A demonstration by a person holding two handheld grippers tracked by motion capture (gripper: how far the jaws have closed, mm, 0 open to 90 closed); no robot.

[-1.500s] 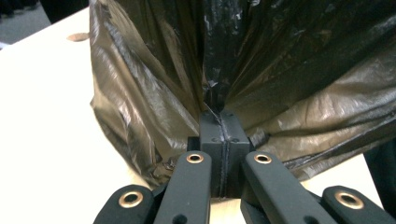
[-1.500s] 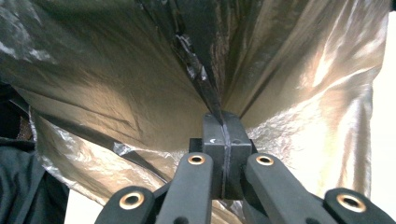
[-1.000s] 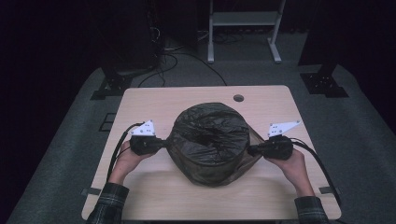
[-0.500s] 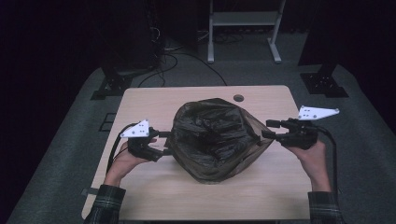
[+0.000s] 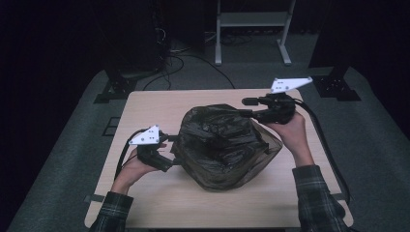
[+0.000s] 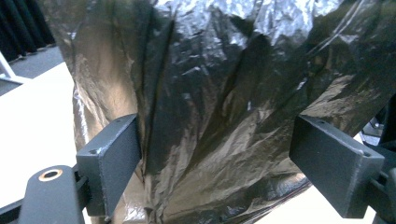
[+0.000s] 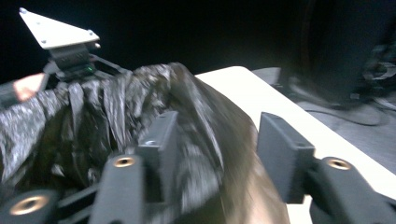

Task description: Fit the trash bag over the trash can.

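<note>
Wooden table (image 5: 145, 104), 1 crumpled black plastic bag (image 5: 225, 145), 2 hand-held grippers, left hand-held gripper (image 5: 170, 152) and right hand-held gripper (image 5: 247, 107), both gaping, bag film between jaws.

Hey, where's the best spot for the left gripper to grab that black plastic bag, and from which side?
Best guess: the loose film low on the black plastic bag on its left flank, coming in level from the left. The left gripper already has open jaws either side of a raised fold there, which should pinch easily. The bag's crumpled middle offers no such edge.
</note>
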